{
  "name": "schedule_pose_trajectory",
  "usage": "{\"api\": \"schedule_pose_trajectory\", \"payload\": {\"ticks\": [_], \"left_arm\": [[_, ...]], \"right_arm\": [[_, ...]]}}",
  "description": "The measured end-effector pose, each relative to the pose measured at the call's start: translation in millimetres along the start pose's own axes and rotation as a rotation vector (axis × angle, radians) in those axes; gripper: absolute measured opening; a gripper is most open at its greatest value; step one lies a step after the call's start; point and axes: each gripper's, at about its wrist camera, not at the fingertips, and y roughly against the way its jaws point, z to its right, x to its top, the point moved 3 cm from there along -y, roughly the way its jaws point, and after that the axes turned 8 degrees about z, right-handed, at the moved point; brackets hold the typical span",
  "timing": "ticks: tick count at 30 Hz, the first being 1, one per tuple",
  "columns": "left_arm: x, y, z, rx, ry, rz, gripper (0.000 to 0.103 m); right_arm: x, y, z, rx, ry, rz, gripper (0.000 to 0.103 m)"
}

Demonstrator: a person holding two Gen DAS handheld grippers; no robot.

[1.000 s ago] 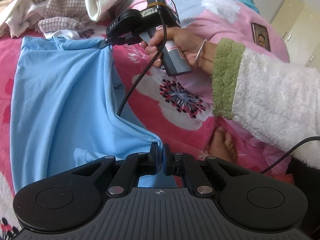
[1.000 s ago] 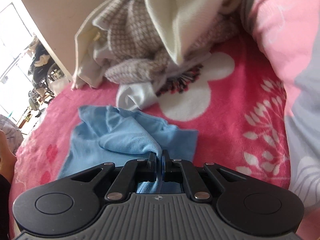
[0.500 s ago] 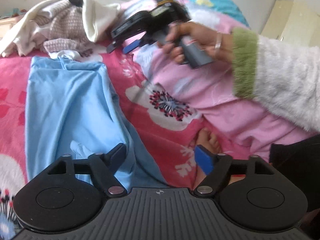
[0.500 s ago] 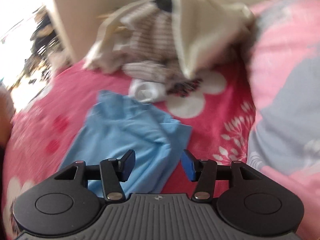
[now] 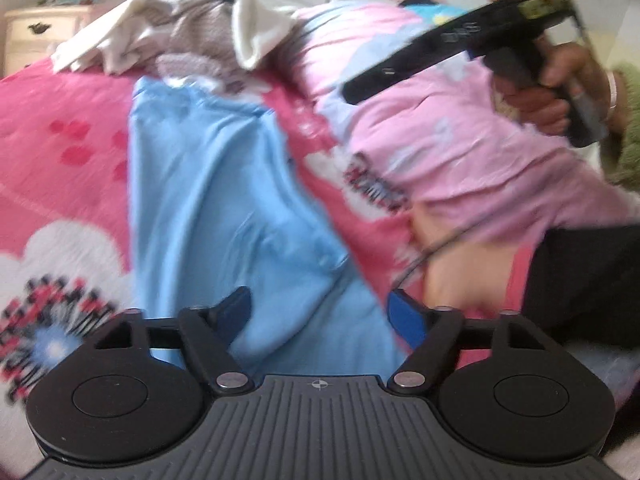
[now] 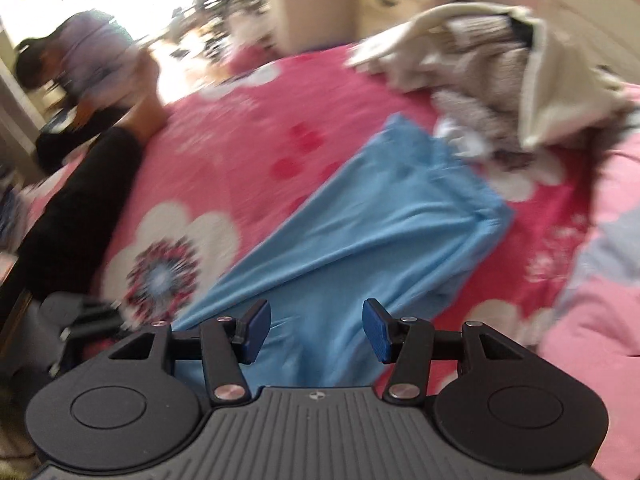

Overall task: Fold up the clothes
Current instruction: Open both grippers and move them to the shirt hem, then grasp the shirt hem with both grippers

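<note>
A long blue garment point(image 5: 224, 200) lies stretched out on the bed, over a pink flowered blanket point(image 5: 68, 148), one end running up to a heap of pale clothes point(image 5: 188, 44) near the head of the bed and the other reaching down under both tools. The left gripper point(image 5: 320, 316) hovers with its fingers spread wide and nothing between them; the right gripper point(image 6: 316, 332) is likewise spread and empty above the cloth. The fabric looks thin, light and limp, with soft ridges and a doubled lengthwise fold already in it, so it should drape and slide rather than hold a crease; a pinch at a corner or along a hem would carry it best, since a grab in the middle would only bunch it. There is open blanket along the garment's one side, while a rumpled pink quilt point(image 5: 460, 152) crowds the other side and the heap closes off the far end.
</note>
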Motion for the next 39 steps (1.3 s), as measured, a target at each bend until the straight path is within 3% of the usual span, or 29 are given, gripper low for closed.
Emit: {"api": "schedule_pose_trajectory", "payload": {"ticks": [4,8,15,19,21,23,25,33,39], "left_arm": [[-11.1,12.1,-15.3,0.056,-0.029,-0.048,0.059],[-19.0,13.3,-31.0,0.097,-0.043,-0.083,0.056],[-25.8,-1.7,-36.6,0.108,-0.158,-0.141,0.052],[-26.7,-10.5,-33.3,0.103,-0.238,-0.156,0.046],[-27.4,-14.6,-32.5,0.103,-0.262,-0.163,0.042],[-29.7,-17.2,-32.6,0.107,-0.263,-0.169,0.037],[-32.4,-17.7,-32.8,0.113,-0.259,-0.175,0.032],[-40.9,-19.4,-26.8,0.146,-0.323,-0.198,0.034],[-45.3,-20.3,-20.5,0.169,-0.378,-0.196,0.033]], "right_arm": [[-16.5,-41.8,-29.8,0.078,0.13,-0.089,0.054],[-35.8,-92.7,-35.3,0.077,0.226,-0.15,0.054],[-47.7,-133.9,1.6,0.106,0.072,-0.148,0.054],[-51.7,-141.8,13.8,0.136,0.026,-0.159,0.048],[-49.8,-142.0,18.5,0.143,-0.007,-0.144,0.038],[-49.7,-139.2,18.9,0.147,-0.018,-0.13,0.017],[-50.2,-132.9,15.7,0.163,-0.016,-0.122,0.009],[-56.7,-69.5,-17.8,0.246,0.098,-0.072,0.007],[-86.4,-34.3,-32.8,0.276,0.15,-0.09,0.007]]}}
